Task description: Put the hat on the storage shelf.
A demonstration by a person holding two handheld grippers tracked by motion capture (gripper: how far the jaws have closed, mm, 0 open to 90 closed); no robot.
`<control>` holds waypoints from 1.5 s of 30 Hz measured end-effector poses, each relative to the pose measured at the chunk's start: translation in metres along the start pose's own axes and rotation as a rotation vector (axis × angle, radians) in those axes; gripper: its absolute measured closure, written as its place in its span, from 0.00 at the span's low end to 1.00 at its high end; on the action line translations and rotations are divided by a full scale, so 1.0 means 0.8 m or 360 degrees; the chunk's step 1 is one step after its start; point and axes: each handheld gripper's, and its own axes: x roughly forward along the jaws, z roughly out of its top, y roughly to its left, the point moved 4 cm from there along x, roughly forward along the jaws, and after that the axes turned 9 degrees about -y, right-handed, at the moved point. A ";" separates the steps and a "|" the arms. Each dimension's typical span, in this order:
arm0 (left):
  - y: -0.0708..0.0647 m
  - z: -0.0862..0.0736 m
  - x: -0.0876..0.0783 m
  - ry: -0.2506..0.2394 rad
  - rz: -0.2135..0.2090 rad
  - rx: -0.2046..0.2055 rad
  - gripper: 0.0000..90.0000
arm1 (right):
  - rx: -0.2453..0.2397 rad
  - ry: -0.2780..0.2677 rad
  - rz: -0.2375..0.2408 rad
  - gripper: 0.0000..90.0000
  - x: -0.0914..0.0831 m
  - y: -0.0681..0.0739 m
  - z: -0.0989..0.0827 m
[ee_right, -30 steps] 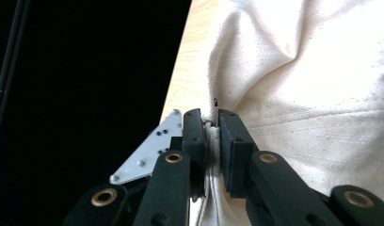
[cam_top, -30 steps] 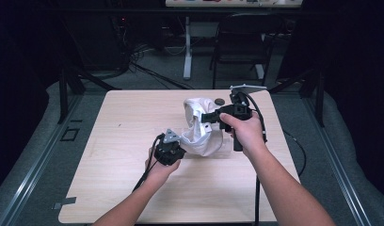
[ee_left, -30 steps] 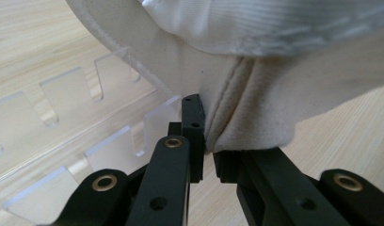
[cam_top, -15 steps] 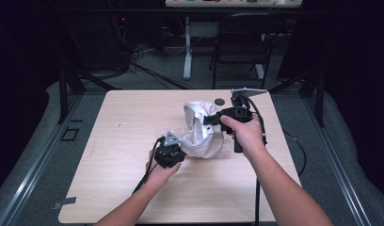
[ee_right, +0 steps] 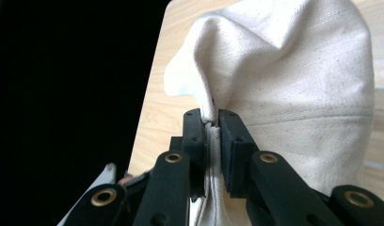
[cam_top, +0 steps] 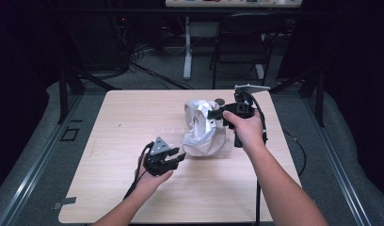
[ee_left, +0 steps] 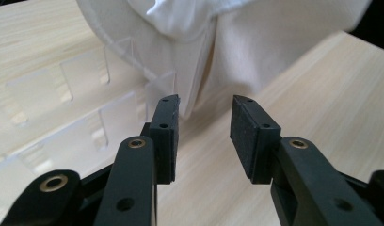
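Observation:
A white cloth bag (cam_top: 205, 134) lies crumpled at the middle of the wooden table (cam_top: 115, 122). My right gripper (cam_top: 214, 114) is shut on a fold of its upper rim, and the right gripper view has the cloth (ee_right: 298, 70) pinched between the pads (ee_right: 232, 141). My left gripper (cam_top: 179, 158) sits at the bag's near left corner, a little short of it. Its jaws have just been opening, and they stand apart with nothing between them. In the left gripper view the bag (ee_left: 256, 42) hangs just beyond the left gripper (ee_left: 204, 125).
A clear plastic piece with slots (ee_left: 82, 113) lies on the table beside the bag, partly under it. A small dark round object (cam_top: 220, 100) rests behind the bag. Chairs and cables stand on the dark floor beyond the far edge.
The left gripper's jaws opened off the bag's lower corner, and the hand drew back toward the near left. The right gripper kept its hold and barely moved.

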 end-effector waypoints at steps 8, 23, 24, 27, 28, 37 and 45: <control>0.016 -0.025 -0.035 0.0026 0.0029 -0.0029 0.68 | 0.0024 -0.0095 -0.0032 0.90 0.002 -0.011 0.012; 0.059 -0.059 -0.068 0.0043 0.0159 -0.0113 0.62 | -0.0070 -0.0181 0.0039 0.67 -0.040 -0.016 0.000; 0.060 -0.060 -0.067 0.0047 0.0159 -0.0110 0.62 | -0.0097 -0.0188 0.0035 0.65 -0.044 -0.018 -0.002; 0.062 -0.062 -0.065 0.0054 0.0160 -0.0131 0.61 | -0.0144 -0.0206 0.0029 0.63 -0.052 -0.021 -0.009; 0.062 -0.062 -0.064 0.0054 0.0159 -0.0131 0.61 | -0.0176 -0.0208 0.0025 0.63 -0.055 -0.023 -0.013; 0.066 -0.069 -0.058 0.0092 0.0158 -0.0137 0.58 | -0.0384 -0.0245 -0.0094 0.62 -0.069 -0.037 -0.048; 0.070 -0.069 -0.059 0.0080 0.0180 -0.0144 0.59 | -0.0583 -0.0290 -0.0220 0.56 -0.072 -0.070 -0.081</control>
